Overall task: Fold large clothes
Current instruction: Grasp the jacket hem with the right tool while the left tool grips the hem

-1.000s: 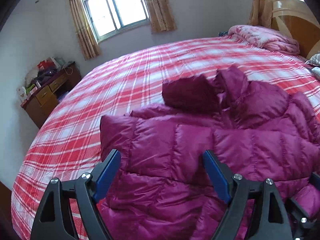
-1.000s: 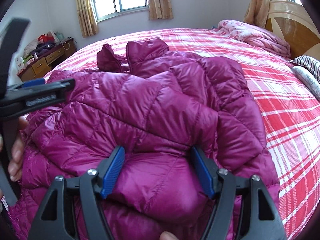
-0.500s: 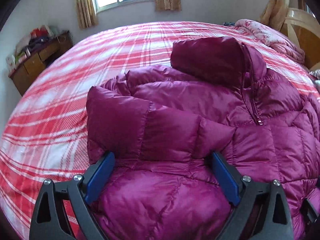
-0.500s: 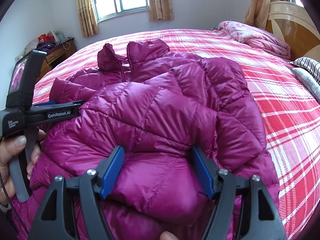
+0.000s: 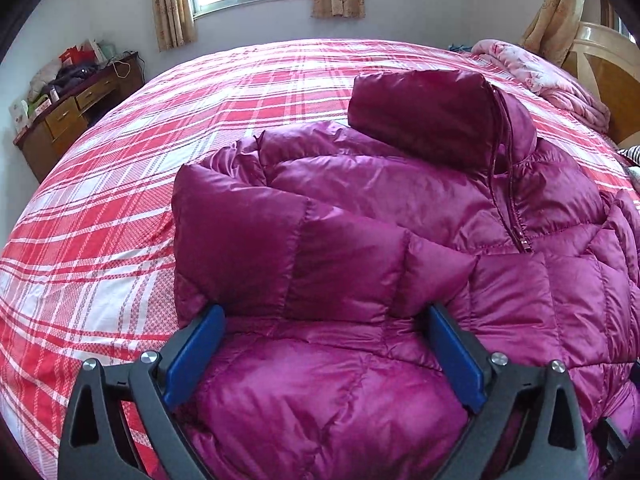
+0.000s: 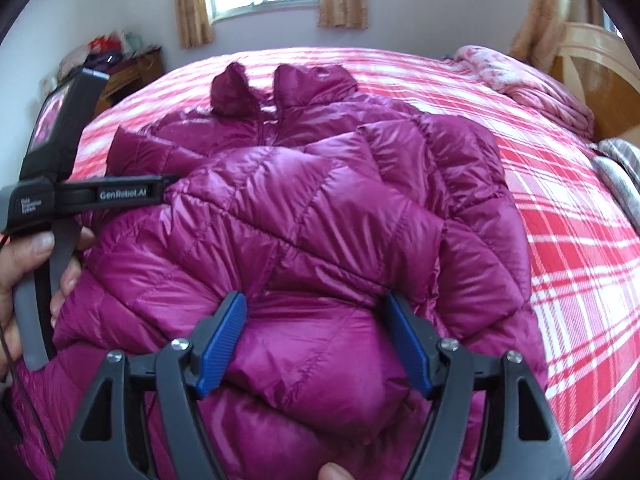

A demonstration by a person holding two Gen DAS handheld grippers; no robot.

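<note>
- Bed point(image 5: 120, 208), red-and-white plaid cover.
- Magenta puffer jacket point(image 5: 400, 208) lies on it, sleeves folded across the front, collar toward the window.
- Right gripper point(image 6: 316, 340): blue pads pinch a puffed jacket fold.
- Left gripper point(image 5: 324, 352): spread wide, jacket bulging between the pads; grip unclear.

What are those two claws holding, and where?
Right gripper pinches a puffy fold of the magenta jacket; left gripper straddles its folded sleeve, grip unclear.
</note>
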